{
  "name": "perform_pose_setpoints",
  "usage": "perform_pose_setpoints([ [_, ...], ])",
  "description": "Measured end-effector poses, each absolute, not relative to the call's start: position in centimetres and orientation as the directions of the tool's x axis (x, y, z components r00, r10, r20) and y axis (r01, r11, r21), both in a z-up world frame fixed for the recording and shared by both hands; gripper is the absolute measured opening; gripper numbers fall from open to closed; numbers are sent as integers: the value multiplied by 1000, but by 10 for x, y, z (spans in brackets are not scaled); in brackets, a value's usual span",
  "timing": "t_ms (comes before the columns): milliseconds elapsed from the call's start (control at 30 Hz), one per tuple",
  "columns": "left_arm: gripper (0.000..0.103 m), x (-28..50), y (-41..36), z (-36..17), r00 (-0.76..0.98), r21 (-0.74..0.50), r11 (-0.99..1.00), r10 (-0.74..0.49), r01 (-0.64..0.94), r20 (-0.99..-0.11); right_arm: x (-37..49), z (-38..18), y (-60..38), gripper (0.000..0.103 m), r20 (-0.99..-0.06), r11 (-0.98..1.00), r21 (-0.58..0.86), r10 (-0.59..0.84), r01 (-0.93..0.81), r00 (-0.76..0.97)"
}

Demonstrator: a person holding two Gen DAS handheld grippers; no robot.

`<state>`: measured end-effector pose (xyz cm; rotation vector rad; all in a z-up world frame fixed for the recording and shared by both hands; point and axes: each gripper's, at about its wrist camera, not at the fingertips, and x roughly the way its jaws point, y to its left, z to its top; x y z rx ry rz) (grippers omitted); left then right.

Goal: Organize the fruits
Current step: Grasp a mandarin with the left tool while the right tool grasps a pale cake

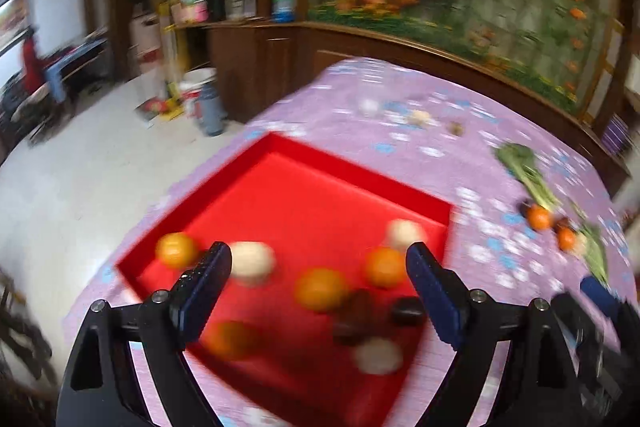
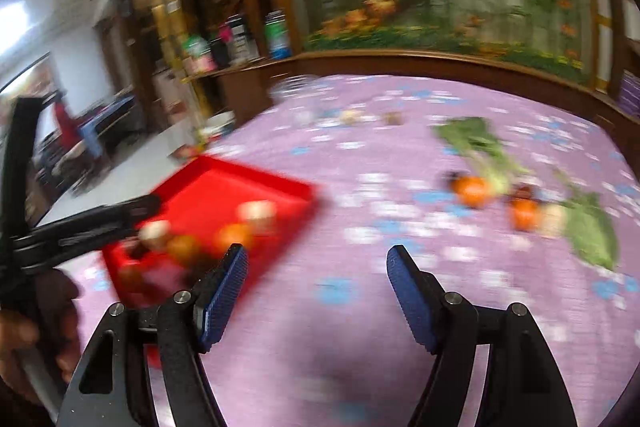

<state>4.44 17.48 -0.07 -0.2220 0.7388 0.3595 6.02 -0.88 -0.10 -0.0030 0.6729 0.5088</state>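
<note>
A red tray [image 1: 288, 151] sits on the purple flowered tablecloth and holds several oranges [image 1: 320, 289], pale round fruits [image 1: 252, 263] and dark fruits [image 1: 354, 319]. My left gripper [image 1: 318, 259] is open and empty just above the tray's near part. My right gripper [image 2: 316, 259] is open and empty over bare cloth, right of the tray [image 2: 280, 183]. Two oranges [image 2: 474, 190] [image 2: 524, 213] lie on the cloth at the right among leafy greens [image 2: 480, 143]; they also show in the left wrist view [image 1: 539, 217]. Both views are blurred.
Small pale items [image 1: 418, 117] lie far back on the table. A wooden cabinet [image 1: 256, 67] with bottles and a flower mural stand behind. The table edge drops to the floor at the left, where a bucket [image 1: 198, 83] stands. The left gripper's body [image 2: 80, 227] shows at the right wrist view's left.
</note>
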Motion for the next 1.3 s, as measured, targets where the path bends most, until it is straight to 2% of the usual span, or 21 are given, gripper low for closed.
perform_pose_setpoints([
  [267, 88, 96, 67, -14, 716, -38, 995, 42, -95, -697, 129, -28, -141, 76, -665, 973, 55, 204, -226, 718],
  [433, 88, 126, 33, -26, 702, -45, 999, -25, -11, -712, 167, -40, -160, 70, -690, 967, 13, 193, -254, 697],
  [567, 88, 145, 23, -32, 685, -60, 998, -36, -11, -728, 191, -48, -157, 56, -703, 952, -33, 194, -304, 684],
  [667, 88, 156, 19, -33, 685, -69, 998, -48, -4, -727, 204, -55, -152, 52, -717, 944, -55, 189, -325, 670],
  [767, 88, 166, 12, -36, 681, -70, 998, -55, 5, -730, 212, -56, -153, 36, -729, 936, -17, 229, -351, 645],
  [800, 88, 170, 10, -36, 680, -76, 997, -63, 11, -730, 214, -57, -152, 35, -736, 934, -10, 235, -358, 635],
  [967, 88, 190, -8, -41, 680, -72, 996, -83, 44, -728, 208, -57, -158, 32, -746, 943, 46, 253, -331, 616],
  [1167, 88, 215, -28, -56, 675, -72, 993, -116, 93, -728, 172, -39, -176, 32, -682, 956, 151, 285, -251, 673],
  [1233, 84, 224, -30, -62, 666, -77, 993, -113, 84, -737, 163, -34, -180, 32, -655, 952, 185, 305, -245, 691],
  [1300, 73, 234, -31, -70, 651, -83, 994, -108, 69, -751, 158, -30, -183, 32, -629, 947, 211, 320, -242, 708],
])
